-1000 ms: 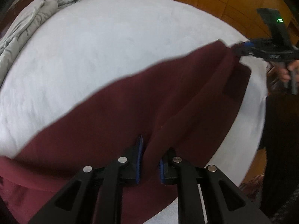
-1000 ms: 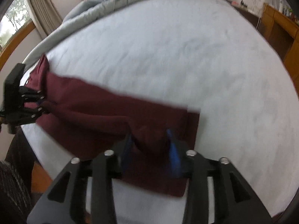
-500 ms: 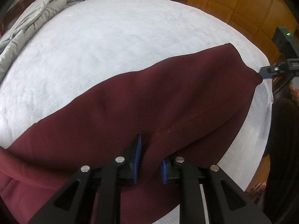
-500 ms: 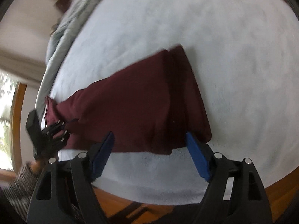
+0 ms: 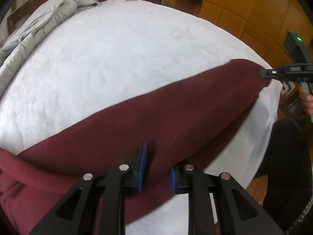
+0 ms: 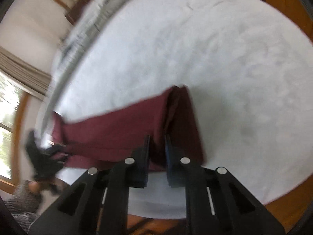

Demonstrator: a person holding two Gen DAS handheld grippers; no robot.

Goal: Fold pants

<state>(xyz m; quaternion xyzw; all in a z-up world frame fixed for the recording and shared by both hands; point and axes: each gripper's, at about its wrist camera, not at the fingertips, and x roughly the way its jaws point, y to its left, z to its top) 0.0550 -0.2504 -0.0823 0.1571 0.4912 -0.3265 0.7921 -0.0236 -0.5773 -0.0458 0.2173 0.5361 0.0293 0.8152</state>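
Dark red pants (image 5: 156, 121) lie stretched along the near edge of a white bed (image 5: 127, 49). My left gripper (image 5: 156, 168) is shut on a fold of the pants at one end. My right gripper (image 6: 157, 152) is shut on the pants (image 6: 121, 129) at the other end, by the leg cuffs. In the left wrist view the right gripper (image 5: 264, 73) pinches the far tip of the cloth. In the right wrist view the left gripper (image 6: 56, 150) shows blurred at the waist end.
A rumpled grey duvet (image 5: 35, 25) lies along the bed's far left side. Wooden cabinets (image 5: 244, 5) stand beyond the bed on the right. A window with curtains (image 6: 21, 72) is at the left in the right wrist view. The bed's near edge drops to a wood floor (image 6: 283, 211).
My right gripper, open half a second ago, has closed on the cuff end of the pants. The pants are pulled straighter between the two grippers. The left gripper keeps its hold.
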